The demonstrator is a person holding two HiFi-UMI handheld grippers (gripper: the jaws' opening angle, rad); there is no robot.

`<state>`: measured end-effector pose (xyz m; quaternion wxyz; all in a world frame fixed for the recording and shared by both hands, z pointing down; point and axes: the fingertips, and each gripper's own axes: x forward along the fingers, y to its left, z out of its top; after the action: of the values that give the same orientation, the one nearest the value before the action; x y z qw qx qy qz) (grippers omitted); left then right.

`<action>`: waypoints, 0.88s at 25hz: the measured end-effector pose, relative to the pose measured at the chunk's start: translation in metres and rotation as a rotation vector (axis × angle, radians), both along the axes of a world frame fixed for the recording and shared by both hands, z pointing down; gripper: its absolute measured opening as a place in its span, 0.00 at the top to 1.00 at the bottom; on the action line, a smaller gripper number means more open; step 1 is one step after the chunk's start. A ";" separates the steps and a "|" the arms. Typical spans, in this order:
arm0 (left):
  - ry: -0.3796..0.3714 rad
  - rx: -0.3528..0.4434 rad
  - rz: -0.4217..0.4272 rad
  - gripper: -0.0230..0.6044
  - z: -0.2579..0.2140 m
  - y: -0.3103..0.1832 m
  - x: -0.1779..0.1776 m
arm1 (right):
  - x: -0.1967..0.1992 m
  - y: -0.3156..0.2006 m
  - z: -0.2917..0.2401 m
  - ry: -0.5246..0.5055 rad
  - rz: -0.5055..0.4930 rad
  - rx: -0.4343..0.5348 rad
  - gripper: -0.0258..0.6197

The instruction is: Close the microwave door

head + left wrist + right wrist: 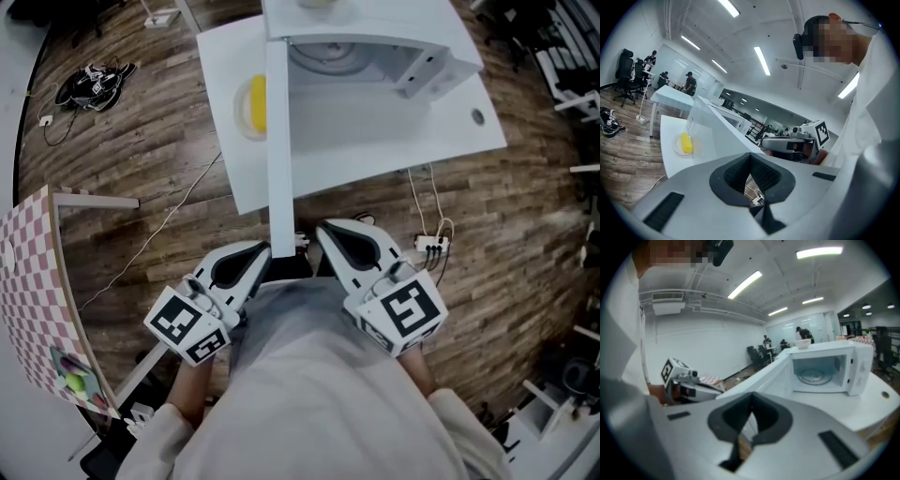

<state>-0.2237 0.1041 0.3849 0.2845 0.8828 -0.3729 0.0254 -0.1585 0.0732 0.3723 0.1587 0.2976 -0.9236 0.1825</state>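
Plainly nothing's done: the flat white microwave door [278,150] stands wide open, my left hand-held gripper [261,255] and right hand-held gripper [328,234] pinched shut, empty.

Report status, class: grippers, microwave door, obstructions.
Left gripper, right gripper shut, empty. Microwave door wide open. Plate left of it, outside its swing.

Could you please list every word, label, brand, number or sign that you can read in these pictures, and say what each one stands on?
No readable text anywhere.
Left gripper and right gripper: black-and-white square marker patterns only, no letters or digits.
Microwave: no brand or label visible.
Chequered board: a small colourful print near its lower edge, too small to read.
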 end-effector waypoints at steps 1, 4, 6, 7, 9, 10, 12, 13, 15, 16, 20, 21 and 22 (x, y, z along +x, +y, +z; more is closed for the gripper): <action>0.001 0.000 0.003 0.94 0.000 0.000 0.002 | 0.002 0.000 0.000 0.000 0.003 -0.001 0.93; 0.002 0.001 0.012 0.94 -0.001 0.000 0.006 | 0.005 -0.001 0.000 -0.001 0.012 -0.002 0.93; 0.002 0.001 0.016 0.94 -0.001 0.000 0.008 | 0.007 0.000 0.000 -0.003 0.015 -0.001 0.93; 0.003 0.001 0.018 0.94 -0.002 0.000 0.010 | 0.009 0.000 0.000 -0.004 0.016 -0.003 0.93; 0.002 0.000 0.024 0.94 -0.002 0.000 0.014 | 0.012 0.000 0.000 -0.011 0.021 -0.008 0.93; 0.001 -0.001 0.028 0.94 -0.002 0.000 0.016 | 0.014 0.000 0.000 -0.015 0.024 -0.011 0.93; -0.003 -0.002 0.034 0.94 -0.002 0.000 0.019 | 0.017 0.000 0.001 -0.020 0.029 -0.016 0.93; -0.004 -0.004 0.037 0.94 -0.002 0.000 0.021 | 0.019 0.000 0.002 -0.023 0.031 -0.019 0.93; -0.007 -0.007 0.044 0.94 -0.003 0.000 0.025 | 0.022 0.000 0.002 -0.029 0.035 -0.023 0.93; -0.009 -0.008 0.049 0.94 -0.003 0.000 0.027 | 0.023 0.000 0.003 -0.031 0.038 -0.024 0.93; -0.018 -0.009 0.072 0.94 -0.003 -0.003 0.035 | 0.030 -0.003 0.004 -0.043 0.058 -0.027 0.93; -0.019 -0.010 0.075 0.94 -0.004 -0.003 0.036 | 0.031 -0.004 0.005 -0.047 0.062 -0.030 0.93; -0.019 -0.011 0.076 0.94 -0.004 -0.004 0.038 | 0.032 -0.005 0.006 -0.049 0.065 -0.034 0.93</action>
<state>-0.1862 0.1003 0.3805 0.2848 0.8945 -0.3414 0.0467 -0.1262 0.0681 0.3783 0.1351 0.3201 -0.9138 0.2104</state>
